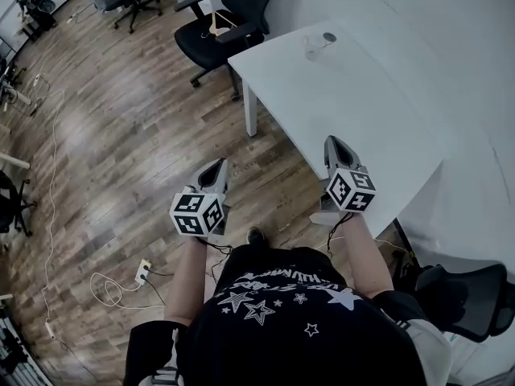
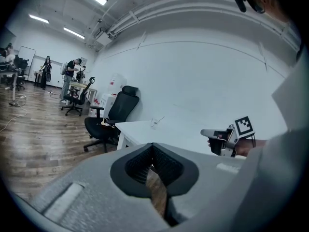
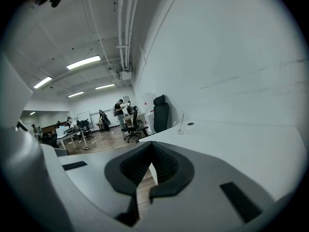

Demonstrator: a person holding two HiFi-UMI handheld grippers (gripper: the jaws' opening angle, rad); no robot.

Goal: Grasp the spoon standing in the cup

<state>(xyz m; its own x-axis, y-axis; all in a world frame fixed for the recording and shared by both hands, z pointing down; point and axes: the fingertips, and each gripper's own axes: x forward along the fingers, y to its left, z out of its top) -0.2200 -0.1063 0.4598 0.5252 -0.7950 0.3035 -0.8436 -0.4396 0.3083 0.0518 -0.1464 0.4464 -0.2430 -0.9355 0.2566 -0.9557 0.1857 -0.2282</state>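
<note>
Head view: left tongs (image 1: pixel 214 167) and right tongs (image 1: pixel 338 145) both closed, empty; upper-centre cup (image 1: pixel 312 51) faint on counter (image 1: pixel 362 111), spoon (image 1: pixel 319 46) barely discernible.

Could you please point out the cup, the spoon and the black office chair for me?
cup (image 1: pixel 312 51), head view, its clear wall.
spoon (image 3: pixel 182 118), right gripper view, its handle above the cup.
black office chair (image 1: pixel 201 48), head view, its seat.

Bare white tabletop (image 1: pixel 370 119) is left open up to the cup (image 1: pixel 314 49) near its far edge; a black office chair (image 1: pixel 221 26) is parked just beyond that corner.
</note>
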